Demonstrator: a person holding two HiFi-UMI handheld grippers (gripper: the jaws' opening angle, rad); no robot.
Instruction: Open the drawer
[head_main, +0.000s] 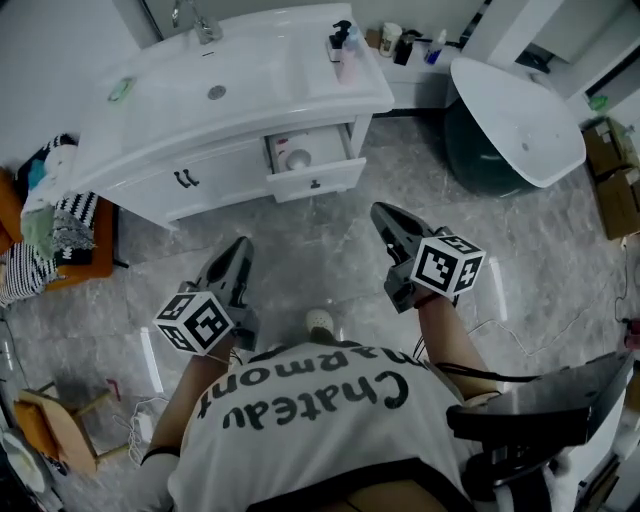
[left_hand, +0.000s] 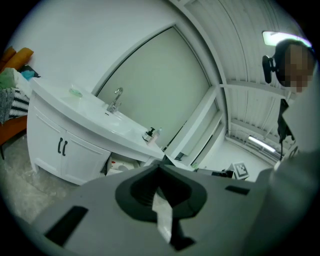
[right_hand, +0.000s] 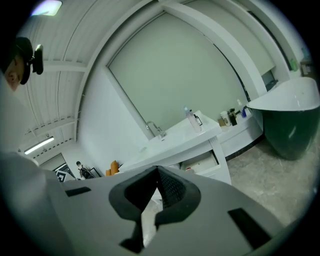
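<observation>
The white vanity (head_main: 180, 110) stands at the far side of the grey floor. Its right-hand drawer (head_main: 308, 158) is pulled out, with white items showing inside behind the drawer front (head_main: 318, 182). The drawer also shows in the left gripper view (left_hand: 119, 165) and in the right gripper view (right_hand: 202, 164). My left gripper (head_main: 240, 248) is shut and empty, well back from the cabinet doors. My right gripper (head_main: 381, 211) is also shut and empty, in front of and to the right of the drawer, clear of it. In each gripper view the jaws meet at the tip with nothing between them.
A dark-sided bathtub (head_main: 515, 130) stands to the right of the vanity. Bottles (head_main: 342, 42) sit on the counter's right end. An orange chair with clothes (head_main: 55, 235) is at the left, a wooden stool (head_main: 60, 430) at lower left, boxes (head_main: 612, 170) at far right.
</observation>
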